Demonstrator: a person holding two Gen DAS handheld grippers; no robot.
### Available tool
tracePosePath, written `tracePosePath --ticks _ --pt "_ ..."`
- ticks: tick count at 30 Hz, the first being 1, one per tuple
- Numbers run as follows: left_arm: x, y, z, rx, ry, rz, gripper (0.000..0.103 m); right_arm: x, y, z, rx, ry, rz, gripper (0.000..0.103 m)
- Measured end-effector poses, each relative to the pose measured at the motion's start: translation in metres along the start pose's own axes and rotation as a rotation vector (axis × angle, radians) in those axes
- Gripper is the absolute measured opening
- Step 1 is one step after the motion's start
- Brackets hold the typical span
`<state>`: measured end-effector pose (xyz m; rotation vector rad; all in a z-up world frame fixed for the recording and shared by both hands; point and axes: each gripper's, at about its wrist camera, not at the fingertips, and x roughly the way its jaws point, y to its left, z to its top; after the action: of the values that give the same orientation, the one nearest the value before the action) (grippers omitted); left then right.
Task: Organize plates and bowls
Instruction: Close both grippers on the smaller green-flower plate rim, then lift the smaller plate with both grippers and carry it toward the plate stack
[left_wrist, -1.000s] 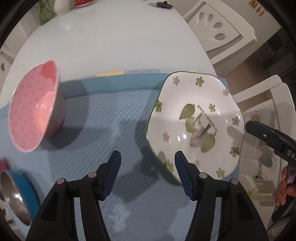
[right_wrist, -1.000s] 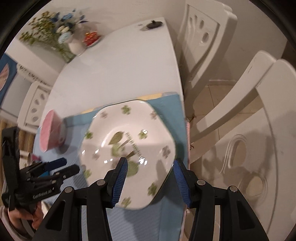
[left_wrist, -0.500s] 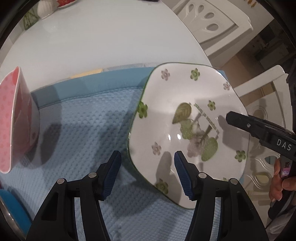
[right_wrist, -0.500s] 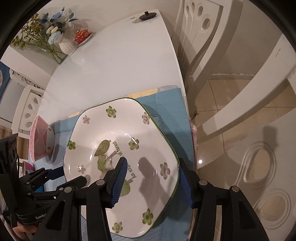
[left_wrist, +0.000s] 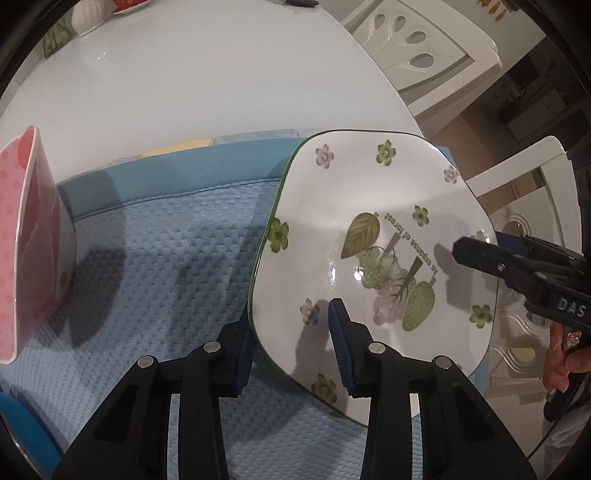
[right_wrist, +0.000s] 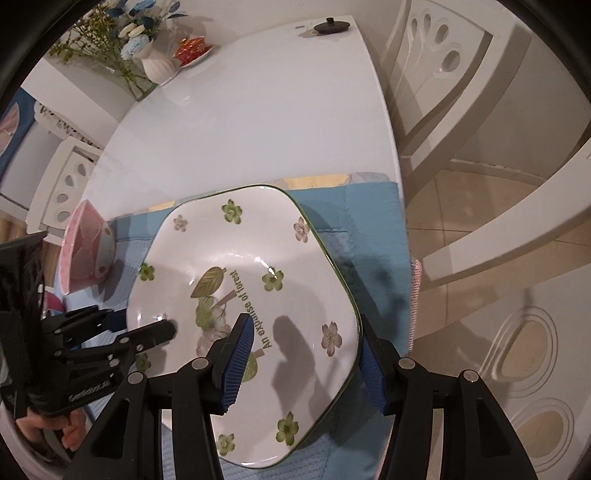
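**White floral plate straddled at both rims by two spread grippers**

Pink and dotted, a bowl (left_wrist: 26, 251) sits at the left edge of the blue mat (left_wrist: 159, 280), well apart from both tools. The mat lies along the near edge of the white table (left_wrist: 192, 74).

To its right, the white plate (left_wrist: 373, 206) with green flowers and a leaf print occupies the mat's right end, beside the table's right edge. The left gripper (left_wrist: 291, 339) meets the plate at its near-left rim: one blue pad lies under or outside the rim, the other over the plate's face, so the rim passes between the jaws. They stand spread, with a clear gap to the upper pad; no pinch is visible.

At the plate's near-right rim the right gripper (right_wrist: 301, 360) does the same, its left pad above the printed lettering and its right pad outside the edge. Its jaws are also wide apart. Whether either outer pad touches the rim cannot be told.
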<state>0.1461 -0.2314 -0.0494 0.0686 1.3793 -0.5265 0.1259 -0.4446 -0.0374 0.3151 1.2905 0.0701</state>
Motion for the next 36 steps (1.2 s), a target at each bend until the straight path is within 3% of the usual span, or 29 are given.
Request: tracePosePath --ticks 5,10,12,14,16,19,24,36 --pt "-0.006 0.011 -0.005 -0.011 0.022 -0.02 0.035 -0.009 0.001 -0.01 -0.028 0.035 0.062 0.054" --pt "-0.013 0.028 -0.013 -0.017 0.034 -0.055 0.035 -0.008 0.004 -0.03 -0.076 0.113 0.189 0.053" --pt "-0.012 0.027 -0.015 -0.005 0.047 -0.046 0.035 -0.005 -0.001 -0.03 -0.038 0.095 0.181 0.053" --pt "-0.007 0.018 -0.012 0.037 0.047 -0.015 0.035 0.004 -0.01 -0.028 0.032 0.083 0.169 0.042" --pt "-0.007 0.014 -0.014 0.051 0.03 0.005 0.039 0.015 -0.011 -0.026 0.085 0.07 0.147 0.041" --pt "-0.009 0.018 -0.015 0.033 0.027 -0.005 0.038 0.012 -0.005 -0.026 0.079 0.042 0.113 0.041" --pt "-0.013 0.018 -0.02 0.057 0.04 0.003 0.039 0.004 -0.005 -0.025 0.073 0.031 0.14 0.04" --pt "-0.023 0.025 -0.037 0.051 0.051 0.033 0.039 0.003 0.017 -0.042 0.058 0.069 0.162 0.04"
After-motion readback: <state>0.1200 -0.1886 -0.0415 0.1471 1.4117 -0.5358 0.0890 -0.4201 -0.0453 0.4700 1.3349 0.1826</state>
